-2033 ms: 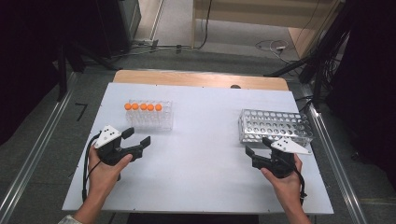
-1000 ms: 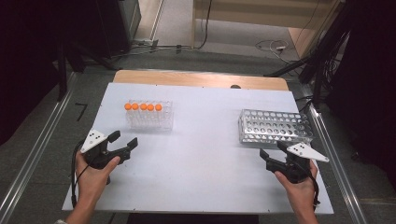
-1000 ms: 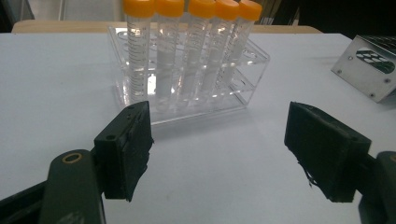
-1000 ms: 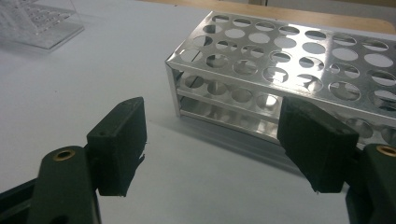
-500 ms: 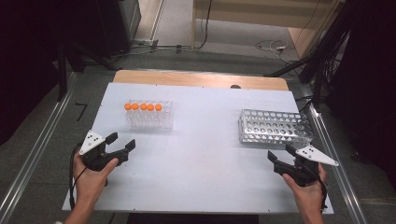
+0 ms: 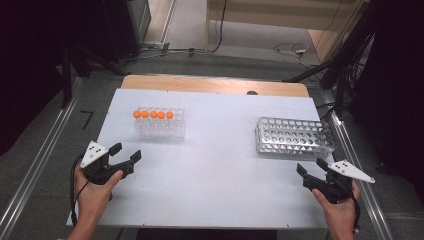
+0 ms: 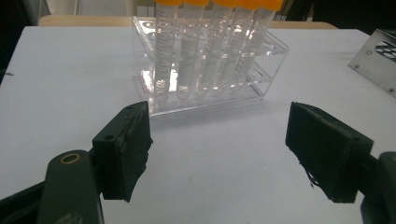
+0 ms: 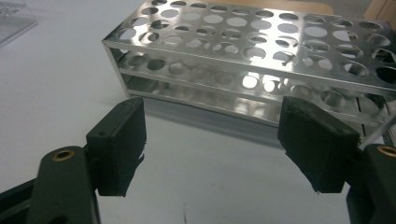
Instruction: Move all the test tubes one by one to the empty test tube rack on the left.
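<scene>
The tubes with orange caps are standing in the clear rack far on the counter, so my left gripper is facing them, fingers wide and holding nothing. My right gripper is gaping, too, by the metal rack.

A pale white counter fills the middle of the high view, with a strip of bare wood showing along its far edge at the top. In the upper left part of its surface stands a clear plastic rack holding a row of orange-capped tubes. At the right, well apart from it, a perforated metal rack with rows of round holes rests flat on the surface, its holes all without tubes as far as can be seen.
</scene>
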`<state>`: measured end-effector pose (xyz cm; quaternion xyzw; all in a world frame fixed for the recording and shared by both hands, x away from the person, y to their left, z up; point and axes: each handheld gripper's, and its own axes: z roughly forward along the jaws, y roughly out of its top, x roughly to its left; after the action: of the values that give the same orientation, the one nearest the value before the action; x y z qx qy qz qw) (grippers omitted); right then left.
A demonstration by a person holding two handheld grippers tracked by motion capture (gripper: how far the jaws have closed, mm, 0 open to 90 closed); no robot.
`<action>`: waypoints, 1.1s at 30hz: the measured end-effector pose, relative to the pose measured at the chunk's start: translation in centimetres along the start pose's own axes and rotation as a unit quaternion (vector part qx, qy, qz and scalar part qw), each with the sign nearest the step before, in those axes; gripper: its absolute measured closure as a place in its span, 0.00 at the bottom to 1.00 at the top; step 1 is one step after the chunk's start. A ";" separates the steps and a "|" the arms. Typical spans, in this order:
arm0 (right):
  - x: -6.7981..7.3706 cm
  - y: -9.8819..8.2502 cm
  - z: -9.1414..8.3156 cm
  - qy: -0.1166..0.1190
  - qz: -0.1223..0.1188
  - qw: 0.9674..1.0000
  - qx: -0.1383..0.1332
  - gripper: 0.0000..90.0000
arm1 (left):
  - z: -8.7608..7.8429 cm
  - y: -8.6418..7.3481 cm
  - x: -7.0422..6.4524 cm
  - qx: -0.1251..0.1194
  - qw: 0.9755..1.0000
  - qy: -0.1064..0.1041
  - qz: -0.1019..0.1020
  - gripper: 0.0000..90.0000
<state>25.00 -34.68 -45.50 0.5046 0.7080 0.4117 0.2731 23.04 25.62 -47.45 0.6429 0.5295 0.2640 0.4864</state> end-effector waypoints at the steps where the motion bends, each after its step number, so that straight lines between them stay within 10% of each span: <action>1: -0.2 -0.1 0.0 -0.002 0.002 1.000 0.000 0.25 | 0.0 0.0 0.1 0.000 1.000 0.001 -0.001 0.27; 33: -2.9 -1.6 -0.4 -0.037 0.034 0.998 0.023 0.25 | -0.2 -1.3 1.0 0.021 1.000 0.012 -0.005 0.27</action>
<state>24.83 -37.74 -46.74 0.5494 0.6894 0.3849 0.2734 22.64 26.59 -48.69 0.6474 0.5440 0.2579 0.4674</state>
